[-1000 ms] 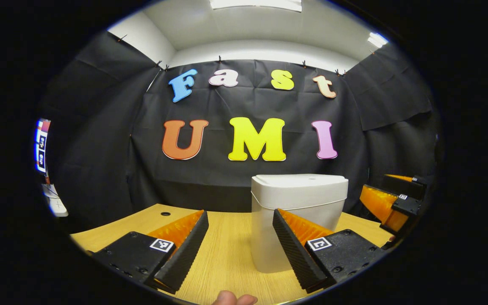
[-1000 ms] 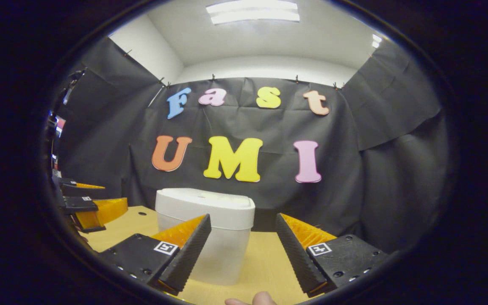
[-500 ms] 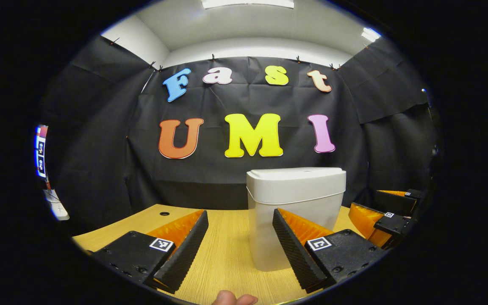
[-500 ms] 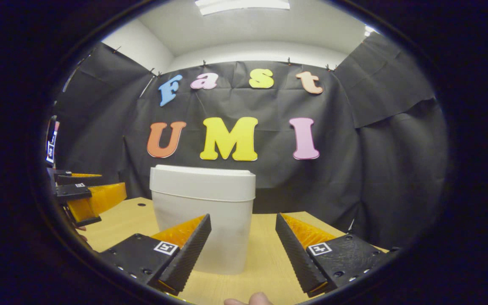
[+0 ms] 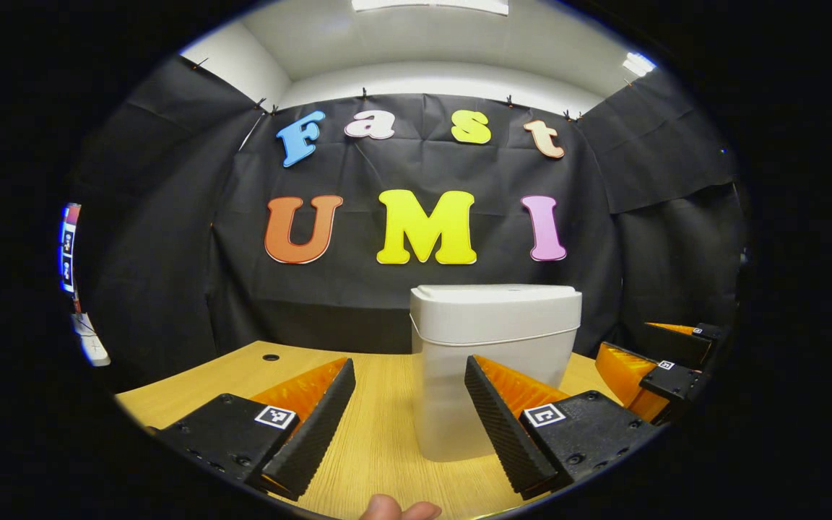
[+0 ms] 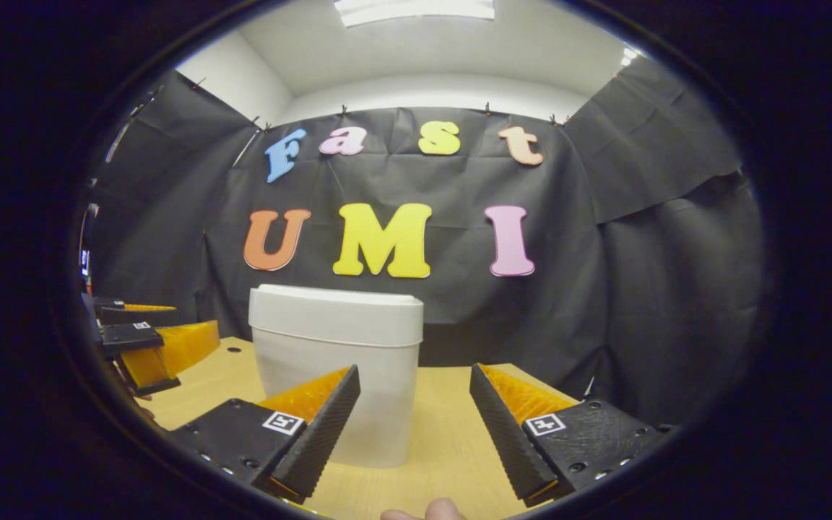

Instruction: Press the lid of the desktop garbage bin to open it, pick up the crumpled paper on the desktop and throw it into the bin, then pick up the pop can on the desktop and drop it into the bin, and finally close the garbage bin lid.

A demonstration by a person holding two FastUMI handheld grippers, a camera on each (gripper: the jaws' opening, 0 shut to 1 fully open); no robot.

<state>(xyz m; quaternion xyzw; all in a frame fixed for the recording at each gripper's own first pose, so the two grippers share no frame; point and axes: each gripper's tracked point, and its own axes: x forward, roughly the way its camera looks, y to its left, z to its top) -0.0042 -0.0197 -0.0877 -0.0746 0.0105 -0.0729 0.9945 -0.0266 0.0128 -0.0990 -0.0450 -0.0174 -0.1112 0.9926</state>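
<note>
On the counter [image 5: 387, 426], centre: garbage bin [image 5: 492, 375], upright, lid [image 5: 495, 312] down, well placed for a press from above. Left claw [image 5: 409, 412] and right claw [image 6: 414, 419]: both released, empty, flanking the bin low, presumably at rest. Paper, can: not located.

Both my cameras sat low over the worktop [image 5: 387, 433], facing the back wall. The left gripper view had the bin [image 5: 492, 361] behind its right finger; the right gripper view had the bin [image 6: 336, 361] behind its left finger.
</note>
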